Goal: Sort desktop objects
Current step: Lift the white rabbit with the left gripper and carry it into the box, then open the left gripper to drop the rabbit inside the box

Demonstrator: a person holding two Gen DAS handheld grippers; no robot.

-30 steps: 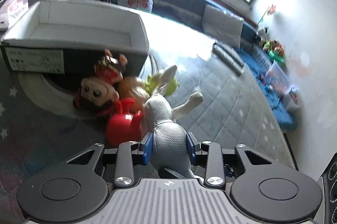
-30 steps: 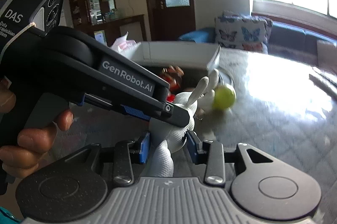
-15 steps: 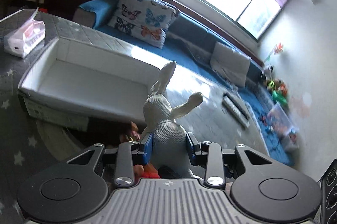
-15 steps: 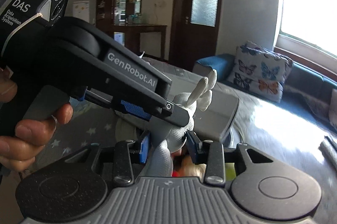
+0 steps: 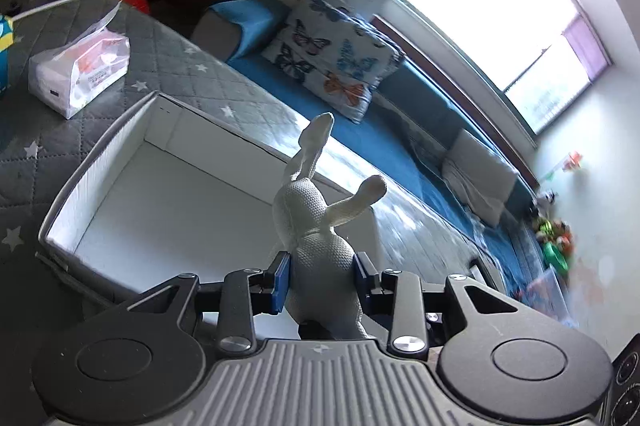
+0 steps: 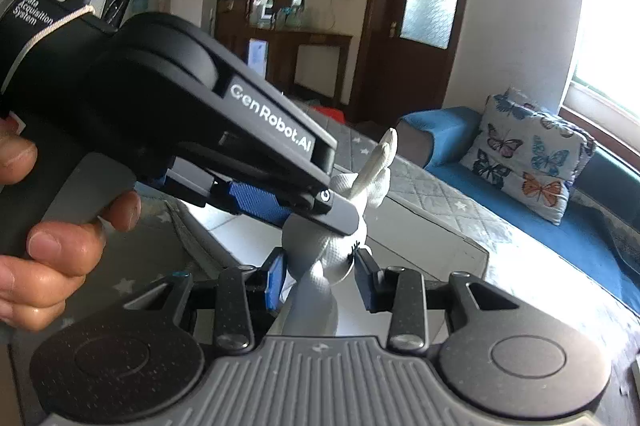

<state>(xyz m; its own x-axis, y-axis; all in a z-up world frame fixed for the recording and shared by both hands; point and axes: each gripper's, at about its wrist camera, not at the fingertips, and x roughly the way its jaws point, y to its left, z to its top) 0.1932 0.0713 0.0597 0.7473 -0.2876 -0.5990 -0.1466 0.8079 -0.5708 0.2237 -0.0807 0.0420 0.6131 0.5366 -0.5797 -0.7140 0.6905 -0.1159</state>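
A white knit rabbit toy [image 5: 316, 226] stands upright between the blue pads of my left gripper [image 5: 320, 280], which is shut on its body. It hangs above the near right part of an open white box [image 5: 160, 210]. In the right wrist view the rabbit [image 6: 332, 250] shows its ears up. The left gripper [image 6: 304, 210], held by a hand [image 6: 60, 250], clamps it from the left. My right gripper [image 6: 320, 280] is shut on the rabbit's lower part, just over the box [image 6: 432, 230]. The box shows nothing inside.
A tissue pack [image 5: 80, 74] lies on the grey star-patterned quilted cover [image 5: 200, 86] left of the box. Beyond it are a blue sofa with a butterfly pillow [image 5: 332, 54] and a bright window. Toys sit on the floor at the far right [image 5: 554, 238].
Both grippers have risen with the rabbit, from the toy pile in front of the box to above the box. The doll, red toy and ball have dropped out of view.
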